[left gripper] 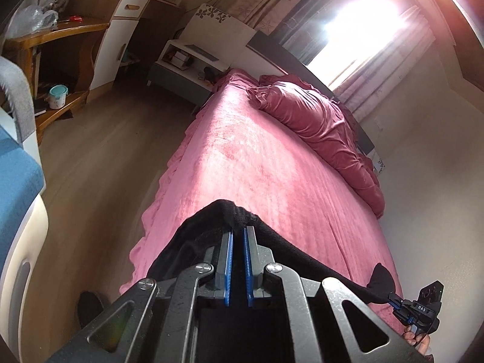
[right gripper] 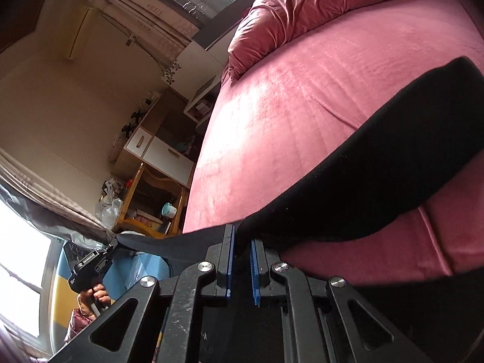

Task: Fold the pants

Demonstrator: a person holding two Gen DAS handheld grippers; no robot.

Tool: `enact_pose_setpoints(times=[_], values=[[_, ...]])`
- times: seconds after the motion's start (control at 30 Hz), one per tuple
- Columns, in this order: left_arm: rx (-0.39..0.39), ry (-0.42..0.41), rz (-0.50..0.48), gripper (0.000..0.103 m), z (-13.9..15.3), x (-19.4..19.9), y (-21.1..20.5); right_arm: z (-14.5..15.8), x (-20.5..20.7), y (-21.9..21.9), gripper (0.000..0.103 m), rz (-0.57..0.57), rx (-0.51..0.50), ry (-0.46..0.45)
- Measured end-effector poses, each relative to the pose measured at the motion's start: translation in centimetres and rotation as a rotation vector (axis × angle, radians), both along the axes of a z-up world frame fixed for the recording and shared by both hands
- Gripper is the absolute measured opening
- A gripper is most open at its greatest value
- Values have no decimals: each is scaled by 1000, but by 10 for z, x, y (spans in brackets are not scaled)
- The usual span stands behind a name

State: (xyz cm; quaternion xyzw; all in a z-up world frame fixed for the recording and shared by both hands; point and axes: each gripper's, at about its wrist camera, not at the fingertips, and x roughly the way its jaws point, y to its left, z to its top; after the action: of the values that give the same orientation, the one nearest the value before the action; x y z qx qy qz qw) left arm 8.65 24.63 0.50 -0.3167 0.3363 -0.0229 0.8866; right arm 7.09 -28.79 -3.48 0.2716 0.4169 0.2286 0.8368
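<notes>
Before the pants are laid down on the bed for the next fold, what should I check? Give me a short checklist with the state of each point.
1. Left gripper grips the black pants: ok, jaws shut on cloth.
2. Right gripper grips the pants: ok, jaws shut on cloth.
3. Cloth stretched between both grippers: ok, it runs taut.
4. Bed cover free where the pants go: ok.
5. Pink quilt out of the way: ok, bunched at the far side.
6. Both legs lined up evenly: cannot tell.
</notes>
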Motion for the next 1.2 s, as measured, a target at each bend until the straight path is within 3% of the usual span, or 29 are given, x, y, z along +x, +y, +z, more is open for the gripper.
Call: enact_pose_setpoints(times=[0.17,0.3,0.4,0.5,0.57,0.67,0.77,0.93,1.0,1.03,1.2], values=[[-78,67,54,2,-41,-64,9,-35,-40,0,8,21,-45,75],[-126,170,81,0,-79,-93,8,-66,-57,4,7,27,-85,136],[-227,218,112,2,-96,-109,9,-81,-63,1,7,11,-89,161],[-281,249,88,13,-102,-110,-7,-87,-60,3,7,2,-97,173],[-307,280,76,31,-105,-103,-18,-86,-57,7,7,-2,-100,170],[-319,378,104,36,-123,-90,-28,-81,-57,10,7,-12,-92,164],[-362,424,147,36,-141,-84,-29,-79,-57,9,7,-16,-92,159],[-392,427,227,34,-154,-76,-23,-84,-60,2,7,-20,-95,171],[-387,417,237,24,-154,-74,-21,-85,-60,3,7,-21,-101,173],[-365,413,240,13,-152,-71,-20,-84,-60,4,7,-22,-101,173],[-341,309,218,7,-124,-68,-13,-73,-63,8,7,-25,-106,147]])
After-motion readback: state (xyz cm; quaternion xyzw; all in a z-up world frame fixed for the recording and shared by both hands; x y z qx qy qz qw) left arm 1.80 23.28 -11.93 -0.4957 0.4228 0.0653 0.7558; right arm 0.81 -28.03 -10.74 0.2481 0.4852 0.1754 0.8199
